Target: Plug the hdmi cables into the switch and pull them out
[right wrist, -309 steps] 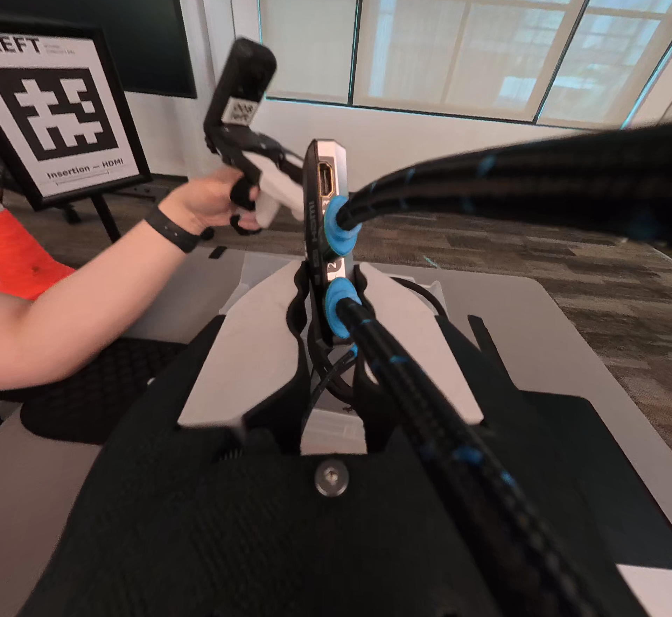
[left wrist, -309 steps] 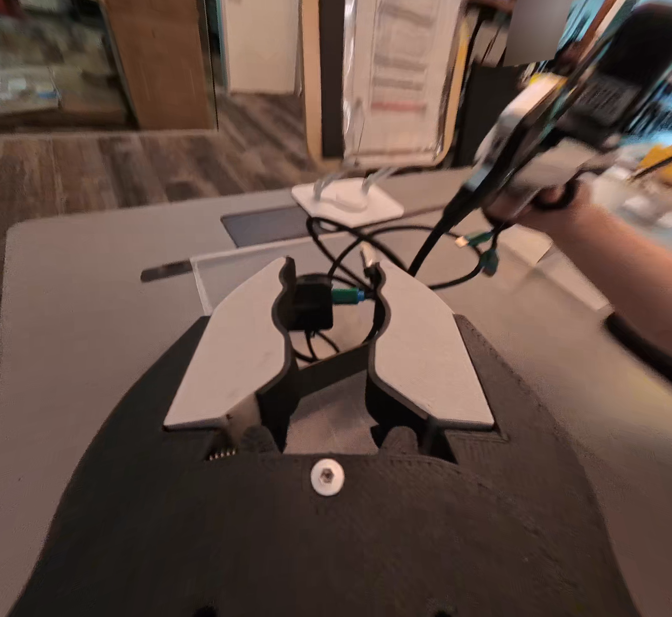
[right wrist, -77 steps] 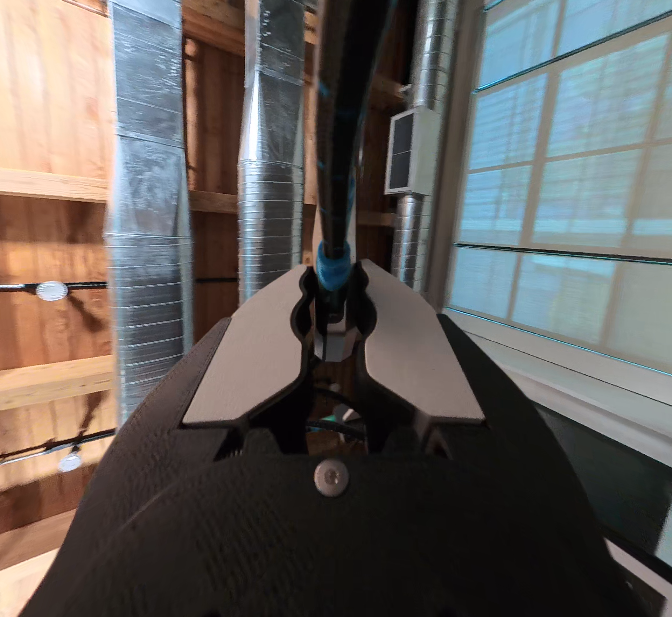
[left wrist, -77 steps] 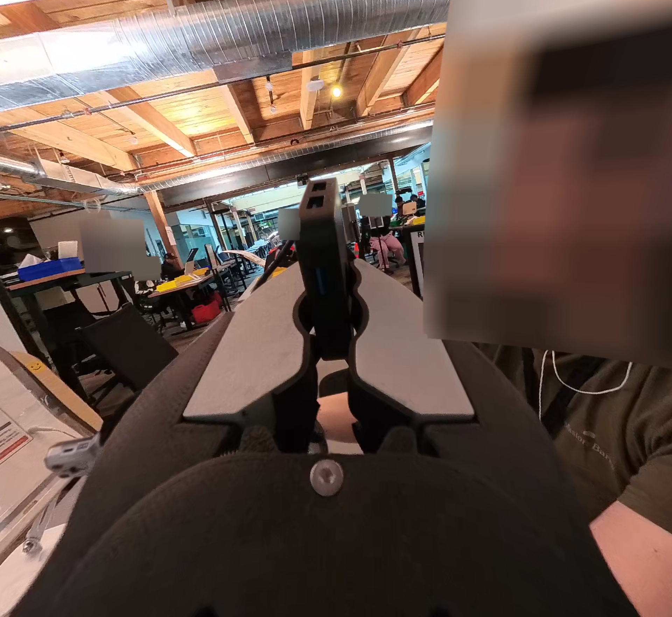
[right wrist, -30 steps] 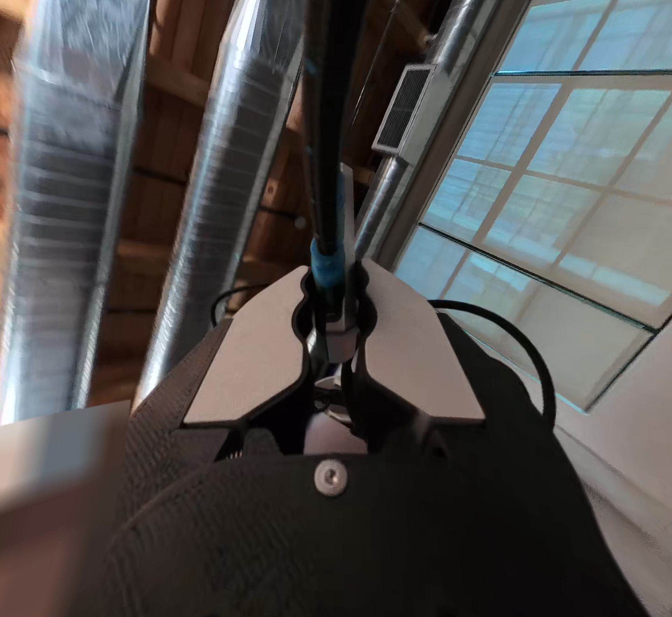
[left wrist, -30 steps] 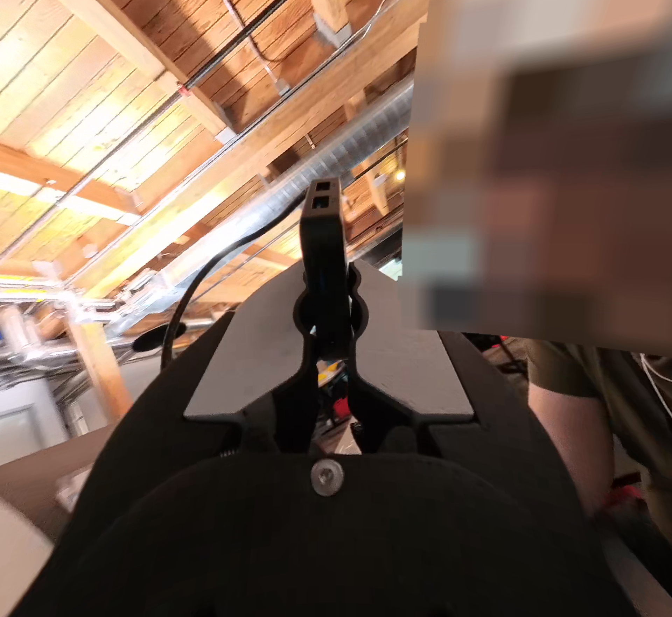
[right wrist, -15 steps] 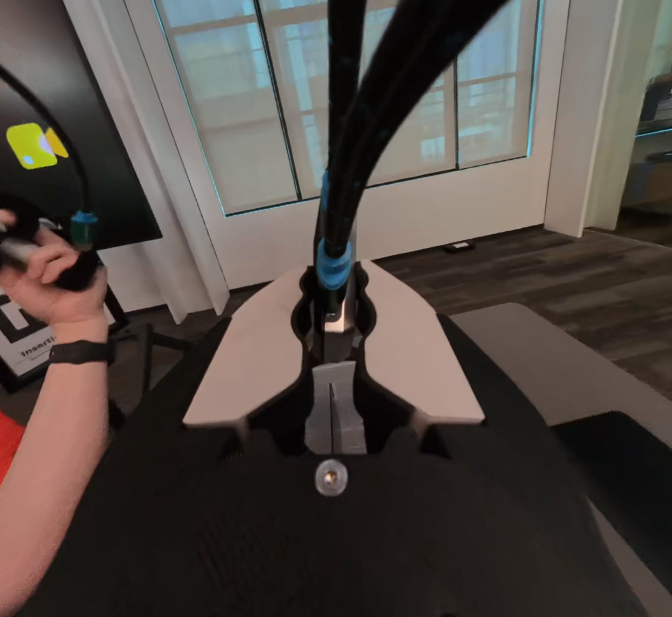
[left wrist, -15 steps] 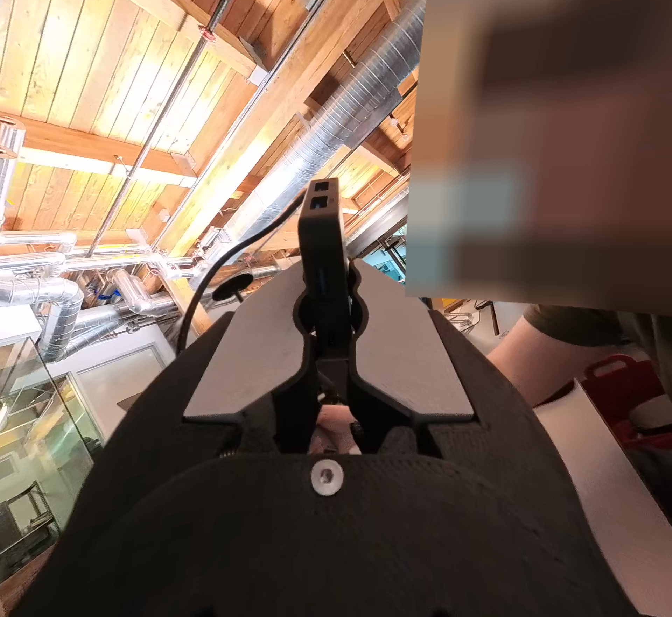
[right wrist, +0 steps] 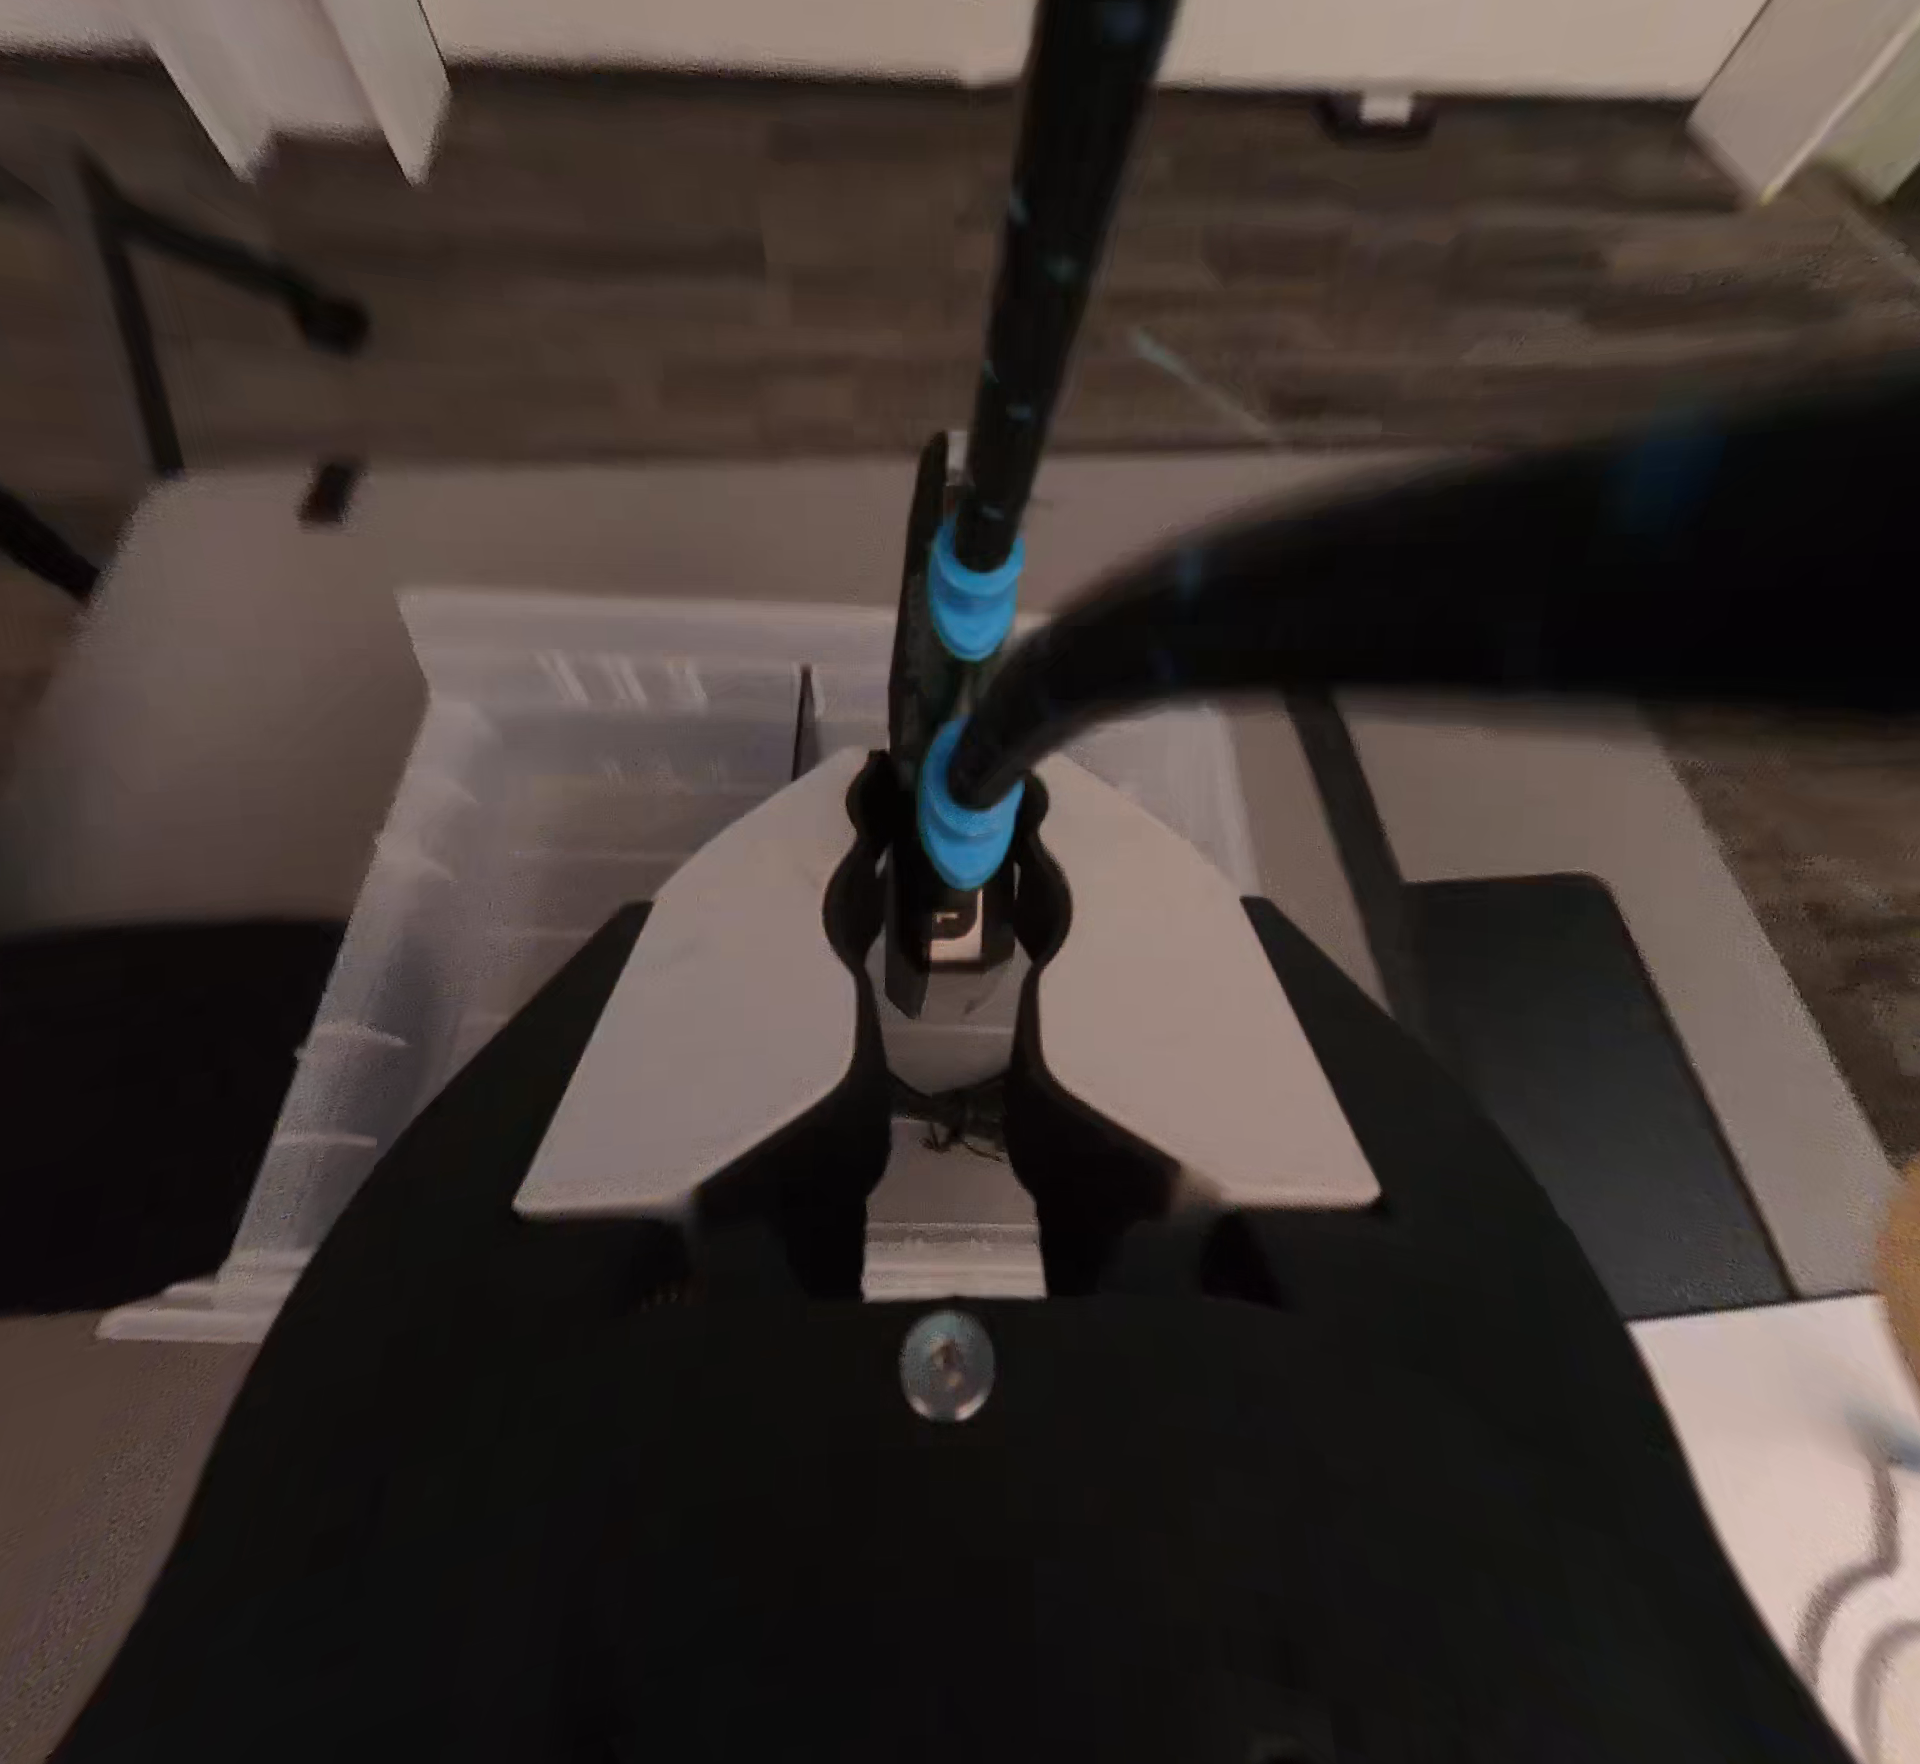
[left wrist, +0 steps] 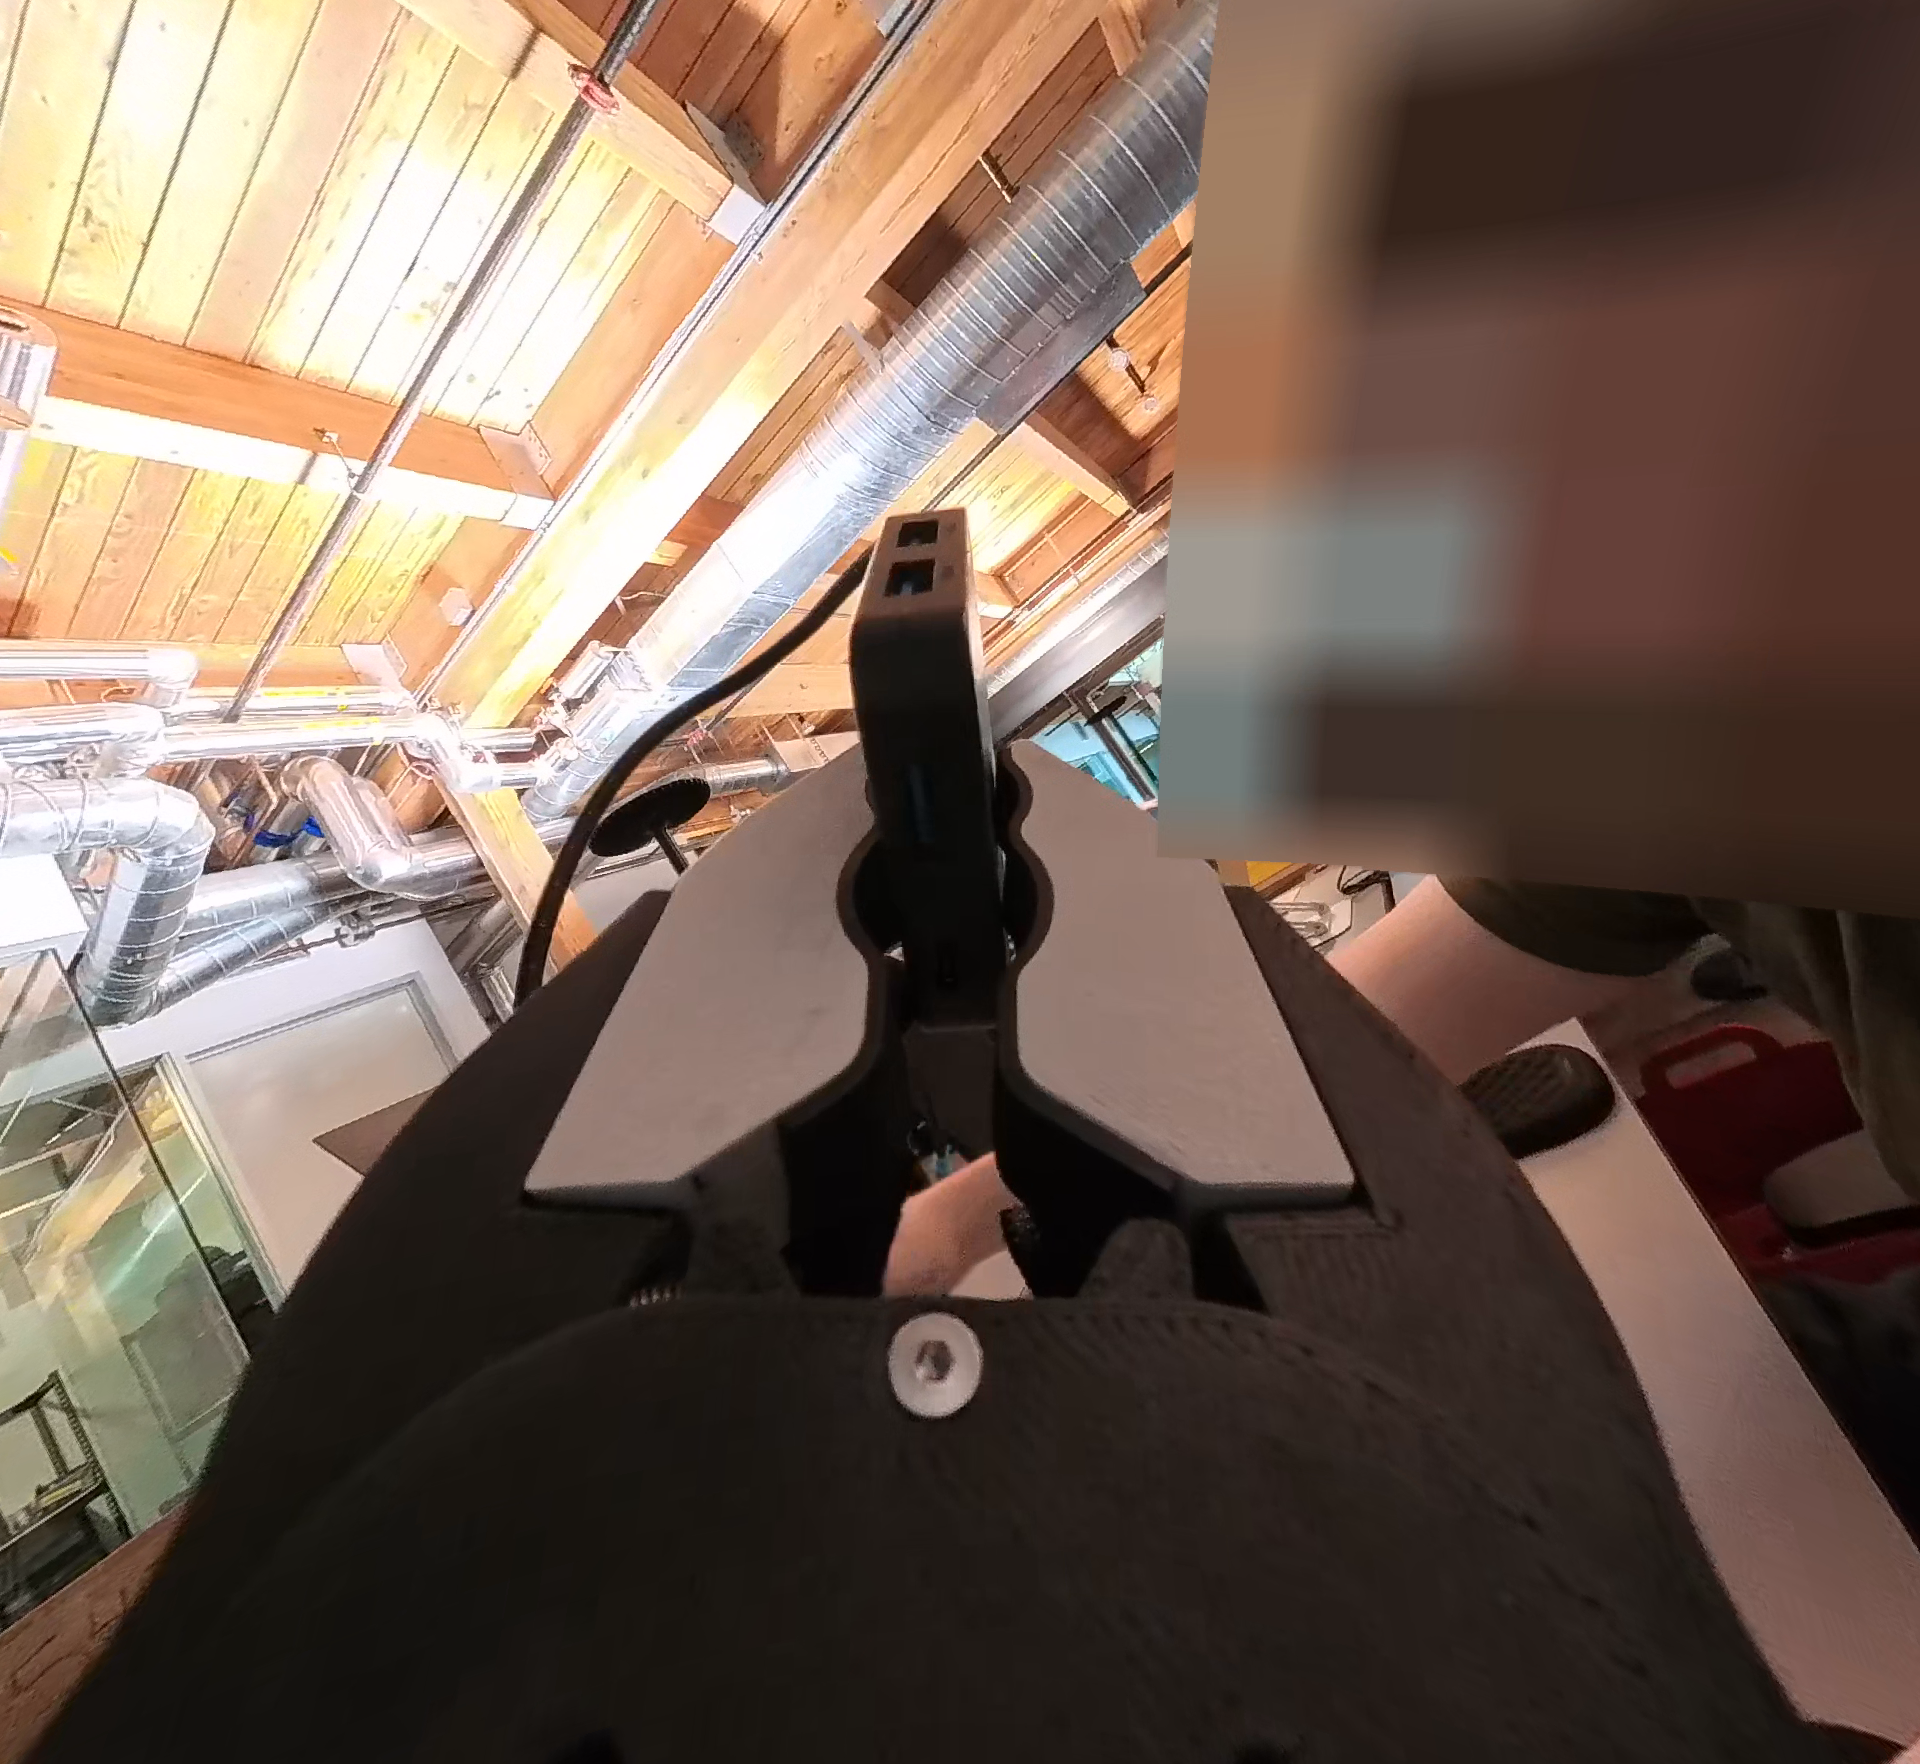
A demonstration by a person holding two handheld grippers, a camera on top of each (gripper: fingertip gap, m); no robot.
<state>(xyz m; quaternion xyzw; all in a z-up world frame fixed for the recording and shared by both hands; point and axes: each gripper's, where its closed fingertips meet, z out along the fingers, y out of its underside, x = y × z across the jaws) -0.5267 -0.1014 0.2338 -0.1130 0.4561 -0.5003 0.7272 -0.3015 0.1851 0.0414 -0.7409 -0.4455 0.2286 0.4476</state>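
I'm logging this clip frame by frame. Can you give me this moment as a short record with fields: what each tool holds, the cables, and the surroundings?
left tool: shut on black box, pointing up at the ceiling
right tool: shut on switch
braided cables: two, blue collars at the switch
below: clear bin, grey table
view: right one blurred

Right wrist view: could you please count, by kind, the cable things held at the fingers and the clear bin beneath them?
Braided black HDMI cables: 2
Blue strain-relief collars: 2
HDMI switch, silver and black: 1
Clear plastic bin: 1
Total: 6
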